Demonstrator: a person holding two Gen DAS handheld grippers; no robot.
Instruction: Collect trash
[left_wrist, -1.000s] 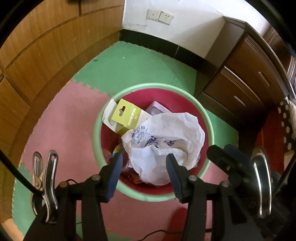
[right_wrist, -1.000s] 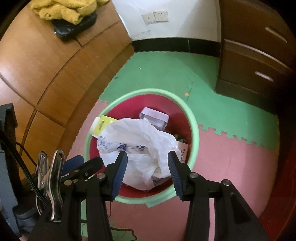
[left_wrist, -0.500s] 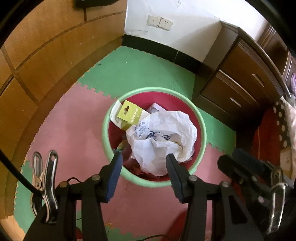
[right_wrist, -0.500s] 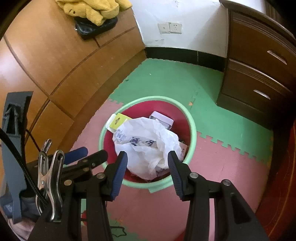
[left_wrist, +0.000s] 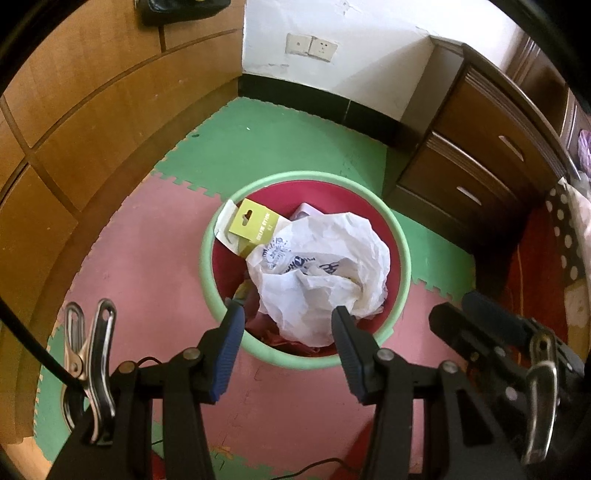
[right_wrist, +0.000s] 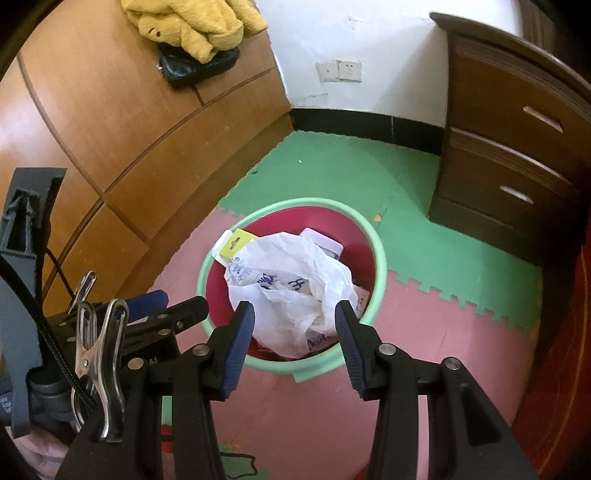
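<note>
Below you, a round waste bin (left_wrist: 400, 291) stands on the foam floor mat (left_wrist: 147, 266). In it, a crumpled plastic bag (left_wrist: 321, 273) lies on top, with a card package (left_wrist: 253, 227) wedged against the bin's left rim and a small box (right_wrist: 321, 242) behind the bag.

Left of the bin runs a wooden cabinet (right_wrist: 122, 122) — a bundled cloth (right_wrist: 195, 26) rests on a pouch (right_wrist: 195, 66) on its top. Right of the bin stands a chest of drawers (right_wrist: 517, 147). Behind the bin, between these two, the wall carries two sockets (right_wrist: 340, 71).

Your left gripper (left_wrist: 288, 345) and right gripper (right_wrist: 295, 343) hang side by side above the bin's near rim, nothing between the jaws of either.
</note>
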